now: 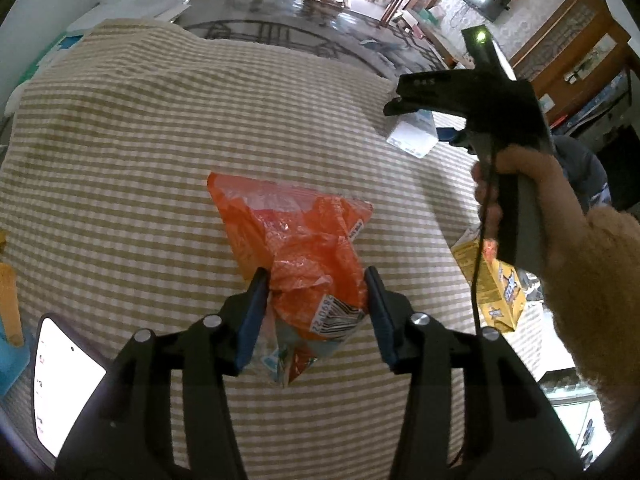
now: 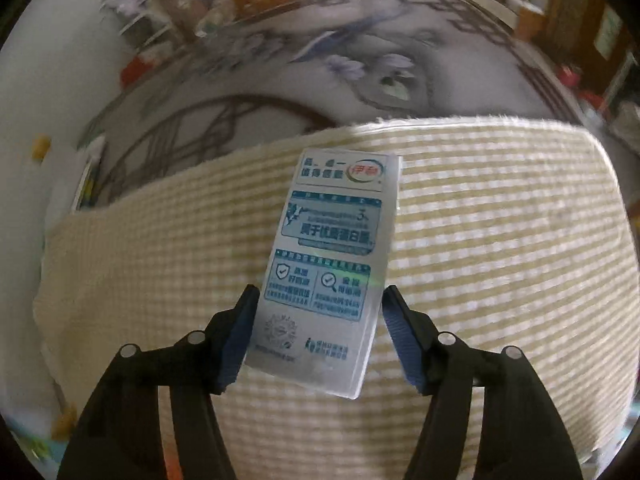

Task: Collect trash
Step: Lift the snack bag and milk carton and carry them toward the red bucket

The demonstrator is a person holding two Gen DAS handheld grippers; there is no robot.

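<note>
Orange plastic, crumpled and printed with a barcode, fills the lower centre of the left wrist view: a snack bag [image 1: 304, 256] pinched at its near end between the blue pads of the left gripper [image 1: 316, 280], its far end spreading out over the beige-and-white checked cloth [image 1: 140, 152]; what it holds cannot be told; at the right edge of the same view a yellow carton [image 1: 496, 292] lies on the cloth, partly hidden behind a hand [image 1: 528, 200] that grips the handle of the right gripper [image 1: 394, 106]; further up, under that gripper's tip, a white and blue milk carton [image 1: 412, 136] rests on the cloth; in the right wrist view this carton [image 2: 328, 264] lies flat in the middle of the frame, its near end between the two fingers, the left pad touching its edge and the right pad showing a thin gap, so the jaws bracket it without clearly clamping; beyond the cloth's edge, a dark patterned tabletop [image 2: 360, 76] runs to the top of the frame.
</note>
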